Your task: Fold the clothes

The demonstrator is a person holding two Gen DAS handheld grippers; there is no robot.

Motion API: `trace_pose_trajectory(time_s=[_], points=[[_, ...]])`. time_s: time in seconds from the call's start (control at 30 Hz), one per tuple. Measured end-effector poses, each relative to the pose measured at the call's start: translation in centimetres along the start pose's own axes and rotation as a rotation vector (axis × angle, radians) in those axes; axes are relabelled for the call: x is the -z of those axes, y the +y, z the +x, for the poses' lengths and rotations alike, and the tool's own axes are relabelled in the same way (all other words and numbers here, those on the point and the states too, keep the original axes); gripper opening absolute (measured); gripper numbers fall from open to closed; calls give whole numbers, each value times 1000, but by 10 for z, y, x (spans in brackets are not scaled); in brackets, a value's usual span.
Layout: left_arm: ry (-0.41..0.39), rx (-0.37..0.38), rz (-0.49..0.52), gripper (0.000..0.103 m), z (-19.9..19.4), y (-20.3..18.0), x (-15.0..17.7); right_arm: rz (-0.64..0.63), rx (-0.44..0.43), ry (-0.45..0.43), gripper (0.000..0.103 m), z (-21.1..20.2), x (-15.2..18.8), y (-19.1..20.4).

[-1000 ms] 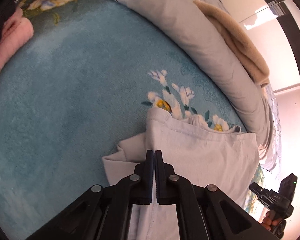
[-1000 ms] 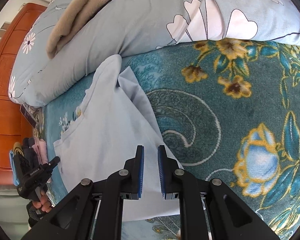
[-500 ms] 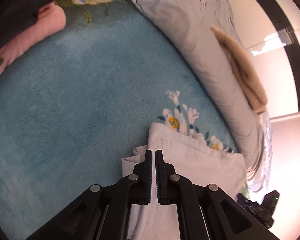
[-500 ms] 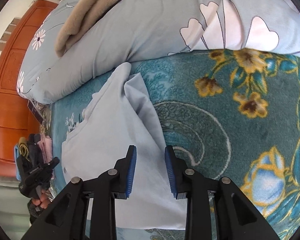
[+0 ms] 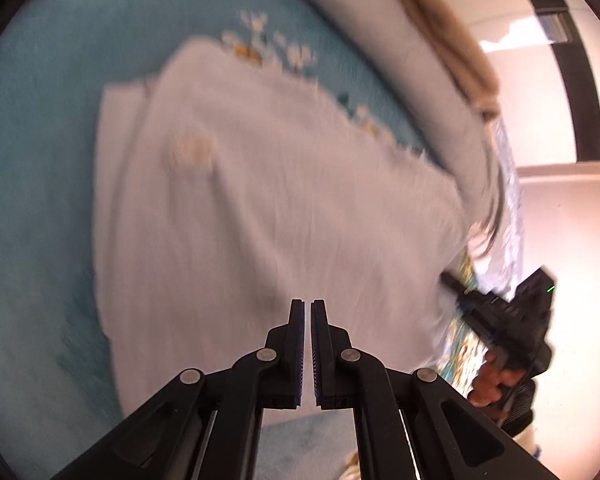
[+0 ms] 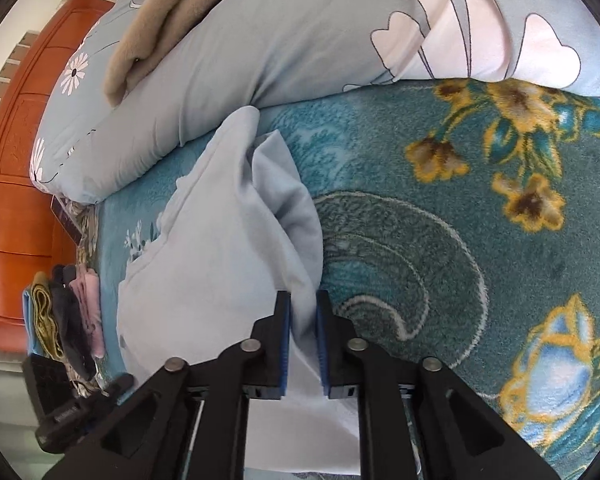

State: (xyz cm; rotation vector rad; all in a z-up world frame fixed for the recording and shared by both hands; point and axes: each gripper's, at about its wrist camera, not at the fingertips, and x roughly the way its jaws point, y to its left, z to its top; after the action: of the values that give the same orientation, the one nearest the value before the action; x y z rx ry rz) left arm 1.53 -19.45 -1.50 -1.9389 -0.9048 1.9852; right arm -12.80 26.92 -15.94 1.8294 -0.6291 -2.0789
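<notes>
On garment (image 5: 260,200): pale patch, unreadable.

The left black plastic two-finger gripper (image 5: 306,312) had angular linkage arms joined by round silver rivets, with ribbed blue pads lining the inner faces of its fingers (image 5: 298,344). The right black plastic two-finger gripper (image 6: 302,304) matched it: silver rivets behind the fingers and brighter blue pads (image 6: 286,320). In the left view its boxy body carried a small green light.
</notes>
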Motion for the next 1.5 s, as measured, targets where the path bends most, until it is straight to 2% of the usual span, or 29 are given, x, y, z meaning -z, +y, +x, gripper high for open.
trace_pose_trajectory(time_s=[0.07,0.23,0.33,0.47,0.63,0.8,0.93,1.07,1.17,1.27,1.37,1.4,1.5], points=[[44,-35,19,5,15,-4,9,-18,-16,-4,9,-7,0,7],[71,-104,73,5,30,-12,19,-58,-57,-9,9,-23,2,28],[67,-93,51,5,24,-10,19,-93,-79,-6,9,-29,4,51],[-22,-39,-21,5,-8,10,18,-208,-94,8,9,-28,9,99],[-145,-2,-133,5,-52,44,13,-346,-114,65,9,-3,22,164],[-235,17,-222,5,-84,72,19,-480,-127,149,8,43,52,225],[-253,25,-264,5,-95,89,20,-545,-98,226,8,90,85,254],[-246,40,-274,5,-93,92,24,-523,-75,298,9,122,113,260],[-244,64,-270,5,-92,90,25,-542,-130,377,12,128,129,265],[-247,87,-260,6,-92,87,25,-564,-154,352,18,108,128,259],[-240,132,-259,19,-88,79,23,-518,-195,256,24,69,110,240],[-237,148,-259,22,-87,77,22,-501,-184,211,27,56,102,230],[-205,179,-230,25,-79,65,13,-419,-111,142,28,37,81,193]])
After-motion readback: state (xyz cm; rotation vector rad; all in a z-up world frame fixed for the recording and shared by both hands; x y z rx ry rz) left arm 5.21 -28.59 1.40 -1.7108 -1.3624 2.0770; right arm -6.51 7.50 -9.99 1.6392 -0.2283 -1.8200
